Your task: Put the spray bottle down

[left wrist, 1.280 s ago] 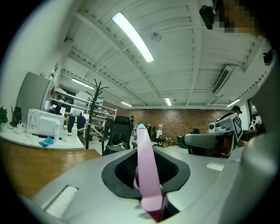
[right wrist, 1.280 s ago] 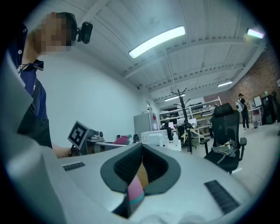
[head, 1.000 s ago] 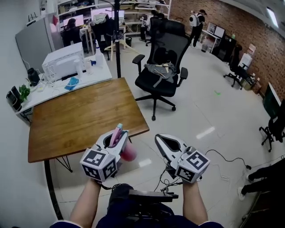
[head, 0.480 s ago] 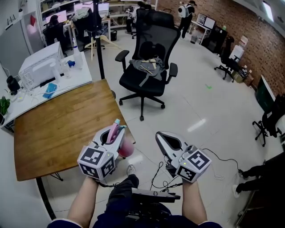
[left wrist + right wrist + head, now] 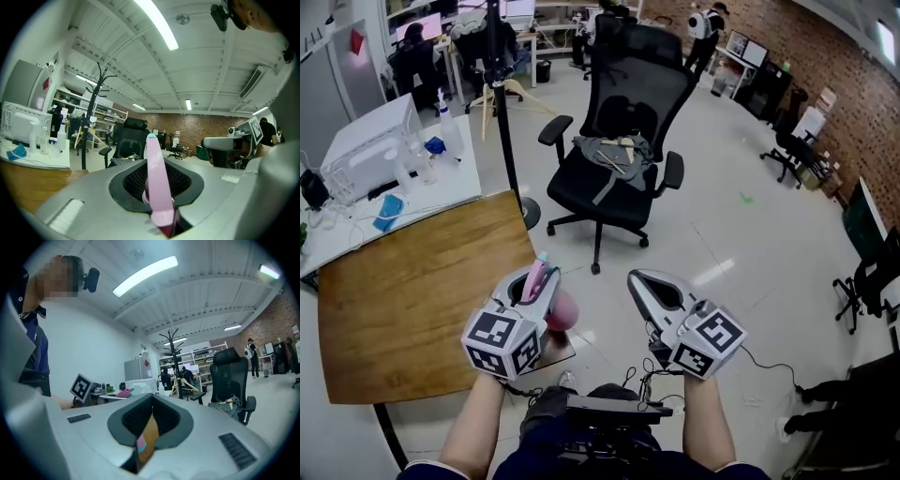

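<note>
over the desk's near corner: bottle not yet down

beside the wooden desk [image 5: 412, 300], the left claw [image 5: 542, 274] is clenching on the pink spray bottle [image 5: 563, 313], gripping its slim upper part while the rounder body is hanging beneath the jaws. the bottle is being held in the air about the desk's near right corner, touching no surface. the right claw [image 5: 639, 279] is riding alongside, well apart from the bottle, its jaws closed together and grasping nothing. judging from this, the task is only partly along: the bottle is being carried, and the lowering onto the desk and the letting go are both left to do. counted: one spray bottle, two claws, one wooden desk, and one black office chair [image 5: 619, 141] standing just beyond it.
</note>
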### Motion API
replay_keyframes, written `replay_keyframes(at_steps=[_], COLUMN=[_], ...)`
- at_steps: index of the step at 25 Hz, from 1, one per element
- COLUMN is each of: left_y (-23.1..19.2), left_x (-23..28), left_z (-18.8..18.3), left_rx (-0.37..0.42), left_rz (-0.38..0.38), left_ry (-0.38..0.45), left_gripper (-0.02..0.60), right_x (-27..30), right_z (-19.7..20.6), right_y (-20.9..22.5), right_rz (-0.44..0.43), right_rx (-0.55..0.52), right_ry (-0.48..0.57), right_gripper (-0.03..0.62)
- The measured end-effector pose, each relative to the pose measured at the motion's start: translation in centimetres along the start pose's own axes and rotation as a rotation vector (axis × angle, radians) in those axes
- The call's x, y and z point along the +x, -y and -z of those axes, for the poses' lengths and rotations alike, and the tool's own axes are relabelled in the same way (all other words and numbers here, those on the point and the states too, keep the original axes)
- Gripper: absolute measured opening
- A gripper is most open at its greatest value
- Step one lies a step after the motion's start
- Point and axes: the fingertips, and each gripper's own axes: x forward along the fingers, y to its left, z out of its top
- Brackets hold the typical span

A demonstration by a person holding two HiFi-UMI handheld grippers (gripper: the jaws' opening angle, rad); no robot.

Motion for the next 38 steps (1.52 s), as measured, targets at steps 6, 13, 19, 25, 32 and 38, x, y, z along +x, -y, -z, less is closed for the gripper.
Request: replay_keyframes(at_steps=[6, 13, 19, 25, 32, 38], left_y=[-3.1, -7.4, -8.1, -7.9, -11.1, -16.7], left_x=[2.3, 6.3, 9.9, 9.3, 6.2, 4.5], left_z=[-0.3, -0.7, -2.5, -4.3, -4.2, -3.3], left_rx=[-0.039, -0.057, -0.086, -0.075, -0.091, -0.118], left_rz=[-0.101, -0.380, -0.609, -0.799, -0.974, -1.090], left_ry=[0.009, 0.038, 0.070, 0.084, 0.107, 0.152], left_gripper=[0.083, 0.083, 0.083, 0.083, 0.082, 0.083], right_x=[4.4, 11.4, 13.8, 16.2, 20.6, 27.4], right_z=[-1.2, -0.7, -2.1, -4.2, -3.5, -2.9], right_y=[3.7, 9.4, 14.0, 16.4, 14.4, 12.2], right_rz=[-0.089, -0.379, -0.665, -0.821, -0.959, -1.052], right_rx=[-0.012, -0.005, -0.019, -0.001, -0.015, -0.075], right_ry=[-0.027, -0.035, -0.027, -0.004, -0.042, -0.092], right_gripper=[0.000, 0.000, 0.000, 0.000, 0.000, 0.000])
